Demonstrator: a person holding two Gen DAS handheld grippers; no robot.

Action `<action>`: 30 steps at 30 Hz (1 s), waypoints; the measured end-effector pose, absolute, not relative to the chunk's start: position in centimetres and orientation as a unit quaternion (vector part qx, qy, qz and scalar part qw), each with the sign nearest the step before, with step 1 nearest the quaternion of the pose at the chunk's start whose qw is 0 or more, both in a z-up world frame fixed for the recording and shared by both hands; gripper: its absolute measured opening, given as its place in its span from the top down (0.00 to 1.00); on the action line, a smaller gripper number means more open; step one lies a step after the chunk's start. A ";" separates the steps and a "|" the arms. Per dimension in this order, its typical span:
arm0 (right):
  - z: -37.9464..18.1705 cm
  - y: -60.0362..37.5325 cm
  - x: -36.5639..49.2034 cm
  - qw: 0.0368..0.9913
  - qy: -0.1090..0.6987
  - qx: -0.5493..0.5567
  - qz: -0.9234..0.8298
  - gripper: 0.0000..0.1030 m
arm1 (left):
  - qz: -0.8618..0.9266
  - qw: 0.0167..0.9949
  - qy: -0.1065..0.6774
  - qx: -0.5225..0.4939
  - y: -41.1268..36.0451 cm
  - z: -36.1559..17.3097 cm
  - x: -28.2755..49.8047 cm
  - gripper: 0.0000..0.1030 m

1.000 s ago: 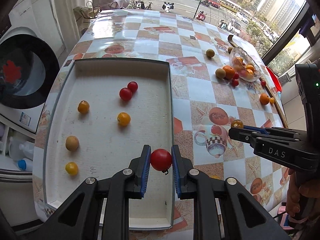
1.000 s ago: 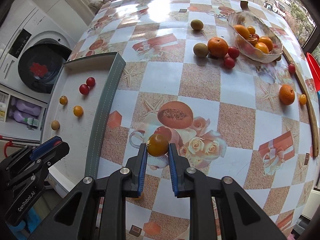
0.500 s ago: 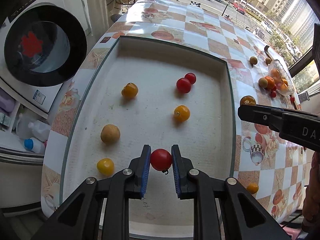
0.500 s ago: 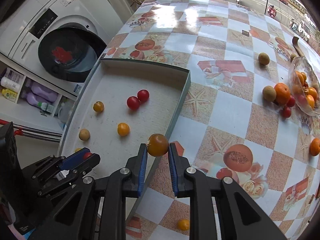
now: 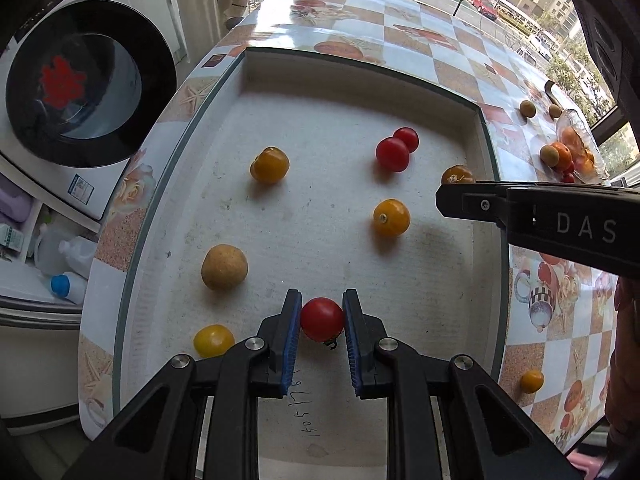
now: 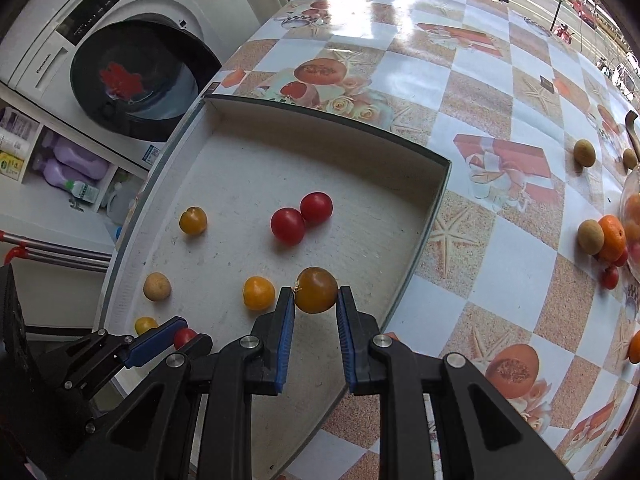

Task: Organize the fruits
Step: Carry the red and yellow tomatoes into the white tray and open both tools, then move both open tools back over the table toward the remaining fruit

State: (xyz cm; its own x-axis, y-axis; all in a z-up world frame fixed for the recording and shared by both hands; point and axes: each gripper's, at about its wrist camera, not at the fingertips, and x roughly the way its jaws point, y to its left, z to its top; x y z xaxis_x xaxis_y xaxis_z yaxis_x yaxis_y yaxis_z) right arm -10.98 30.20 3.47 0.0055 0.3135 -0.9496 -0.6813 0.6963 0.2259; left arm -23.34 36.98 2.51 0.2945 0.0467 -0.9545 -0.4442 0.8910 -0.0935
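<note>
Tomato [image 5: 322, 319], red and soft-skinned, sits clamped in the left tongs [image 5: 322, 322] over the tray's [image 5: 168, 184] near edge. Right tongs [image 6: 316, 308] pinch a brownish-orange fruit [image 6: 316, 289], probably another tomato, above the tray's right side; both bruise easily, so hold mid-body.

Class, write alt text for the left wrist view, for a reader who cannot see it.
The left gripper holds a red cherry tomato low over a white tray containing two red tomatoes, three yellow-orange ones and a tan round fruit. The right gripper reaches in from the right, carrying a brownish-orange tomato.
</note>
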 end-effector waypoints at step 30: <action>6.0 27.7 -9.8 0.718 0.592 -0.078 0.358 0.18 | 0.148 0.790 0.588 -0.092 34.5 3.3 -22.9 0.23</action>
State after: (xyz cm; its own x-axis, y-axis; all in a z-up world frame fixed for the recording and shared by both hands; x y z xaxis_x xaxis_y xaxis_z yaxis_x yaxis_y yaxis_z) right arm -9.81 27.66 5.97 0.0433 0.4216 -0.9057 -0.6065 0.7315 0.3115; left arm -22.95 34.45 3.35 0.2658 0.1254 -0.9558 -0.3414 0.9395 0.0283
